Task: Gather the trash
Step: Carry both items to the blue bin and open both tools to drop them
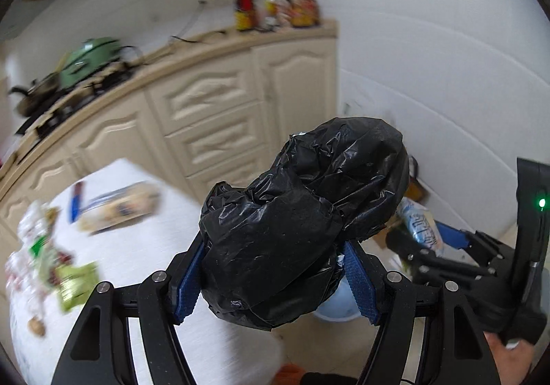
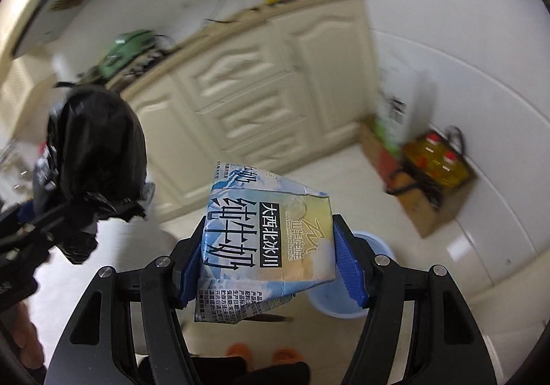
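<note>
The garbage bag [image 1: 302,223] sits between the left tool's [image 1: 275,278] fingers, above the tabletop's [image 1: 165,257] right edge. The milk carton [image 2: 266,240] sits between the right tool's [image 2: 270,268] fingers, above the bucket [image 2: 371,282] on the floor [image 2: 447,264].

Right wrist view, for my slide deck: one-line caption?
Right hand-held gripper clamps a crumpled milk carton above a blue bin.

A home kitchen: cream cabinets [image 1: 220,110], stove pots [image 1: 92,58], condiment bottles [image 1: 275,7].
</note>
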Motion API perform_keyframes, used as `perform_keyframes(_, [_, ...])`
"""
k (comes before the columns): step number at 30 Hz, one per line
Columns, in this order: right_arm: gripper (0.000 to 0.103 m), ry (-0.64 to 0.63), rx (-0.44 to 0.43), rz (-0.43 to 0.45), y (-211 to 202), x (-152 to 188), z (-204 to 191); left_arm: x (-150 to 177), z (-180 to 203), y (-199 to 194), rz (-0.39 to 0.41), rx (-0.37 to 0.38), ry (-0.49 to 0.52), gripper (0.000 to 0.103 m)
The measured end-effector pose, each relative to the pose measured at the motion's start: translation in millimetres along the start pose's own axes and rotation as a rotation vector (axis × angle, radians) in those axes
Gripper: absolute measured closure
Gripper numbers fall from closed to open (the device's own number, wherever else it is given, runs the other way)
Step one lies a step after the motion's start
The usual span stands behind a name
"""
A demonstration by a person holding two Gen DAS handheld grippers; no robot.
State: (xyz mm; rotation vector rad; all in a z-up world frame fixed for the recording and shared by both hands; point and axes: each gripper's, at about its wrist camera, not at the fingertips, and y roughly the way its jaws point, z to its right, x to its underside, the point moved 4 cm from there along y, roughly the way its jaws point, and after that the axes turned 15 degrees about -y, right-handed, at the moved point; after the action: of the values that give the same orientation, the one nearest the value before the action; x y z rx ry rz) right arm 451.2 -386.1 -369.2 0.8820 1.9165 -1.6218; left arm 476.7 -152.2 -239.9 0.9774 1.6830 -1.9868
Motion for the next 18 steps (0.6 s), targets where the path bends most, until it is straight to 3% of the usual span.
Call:
perform_keyframes(11, [0.035,0.141,0.073,-0.158,71.6,54.6,83.6,-16.6,68.0,135.9,-0.192,0.029,0.105,0.034])
perform_keyframes(18, [0.035,0.197,0.07,-0.228,110.4,80.4,98.1,-25.3,80.9,187.3,-0.226,0.05,0.112,0.02])
